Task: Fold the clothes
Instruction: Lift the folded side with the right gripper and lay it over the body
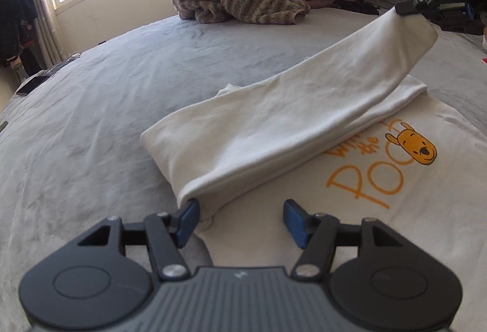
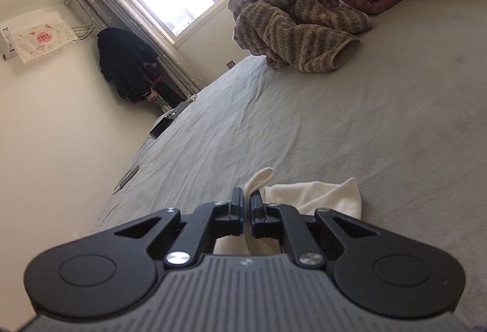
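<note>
Right gripper (image 2: 247, 207) is clamped on a corner of the white Pooh T-shirt (image 1: 274, 125), holding its side panel up. Left gripper (image 1: 242, 221) gapes wide, one pad (image 1: 189, 218) touching the near fold end. Shirt lies mid-bed (image 1: 106, 106), print up. Light, limp, sags between holds; pinch doubled edges at corners.

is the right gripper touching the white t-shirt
Touching. The right wrist view shows the right gripper shut on an edge of the white t-shirt, with fabric pinched between its fingers.
</note>
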`<move>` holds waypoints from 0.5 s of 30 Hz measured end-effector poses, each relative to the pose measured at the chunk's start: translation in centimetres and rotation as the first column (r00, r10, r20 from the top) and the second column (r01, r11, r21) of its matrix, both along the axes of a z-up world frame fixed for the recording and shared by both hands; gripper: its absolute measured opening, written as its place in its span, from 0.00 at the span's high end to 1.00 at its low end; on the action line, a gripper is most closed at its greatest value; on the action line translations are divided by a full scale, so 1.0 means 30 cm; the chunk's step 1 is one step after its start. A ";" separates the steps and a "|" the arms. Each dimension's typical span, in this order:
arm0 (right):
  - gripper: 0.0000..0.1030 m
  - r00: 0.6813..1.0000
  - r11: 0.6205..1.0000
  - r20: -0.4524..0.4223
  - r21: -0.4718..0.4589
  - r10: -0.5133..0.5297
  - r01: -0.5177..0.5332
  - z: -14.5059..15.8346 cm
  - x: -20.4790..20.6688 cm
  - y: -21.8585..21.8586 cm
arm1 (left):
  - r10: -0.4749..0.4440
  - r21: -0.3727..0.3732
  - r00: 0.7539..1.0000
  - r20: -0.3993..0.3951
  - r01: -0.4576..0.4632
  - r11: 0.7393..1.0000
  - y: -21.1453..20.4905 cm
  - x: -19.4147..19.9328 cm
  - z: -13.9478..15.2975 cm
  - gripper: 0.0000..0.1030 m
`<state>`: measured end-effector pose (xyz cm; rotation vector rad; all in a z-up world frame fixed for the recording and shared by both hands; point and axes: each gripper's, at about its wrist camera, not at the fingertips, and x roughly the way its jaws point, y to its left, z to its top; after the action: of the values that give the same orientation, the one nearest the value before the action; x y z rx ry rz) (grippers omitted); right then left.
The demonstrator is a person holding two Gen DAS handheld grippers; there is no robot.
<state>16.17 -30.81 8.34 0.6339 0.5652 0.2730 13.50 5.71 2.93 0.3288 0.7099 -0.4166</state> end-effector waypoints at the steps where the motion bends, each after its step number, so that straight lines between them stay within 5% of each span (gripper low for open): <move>1: 0.93 1.000 1.000 -0.016 0.000 -0.007 0.007 -0.023 -0.007 -0.009 | -0.006 0.001 1.000 -0.002 0.006 1.000 0.002 -0.003 -0.001 0.39; 15: 0.87 0.993 0.999 -0.118 -0.019 -0.033 0.031 -0.120 -0.037 -0.047 | -0.015 -0.031 0.999 -0.047 0.014 0.999 0.034 0.002 -0.005 0.34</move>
<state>15.06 -32.22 4.75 0.6453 0.6695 0.2014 13.55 6.72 2.78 0.2966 0.7468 -0.4498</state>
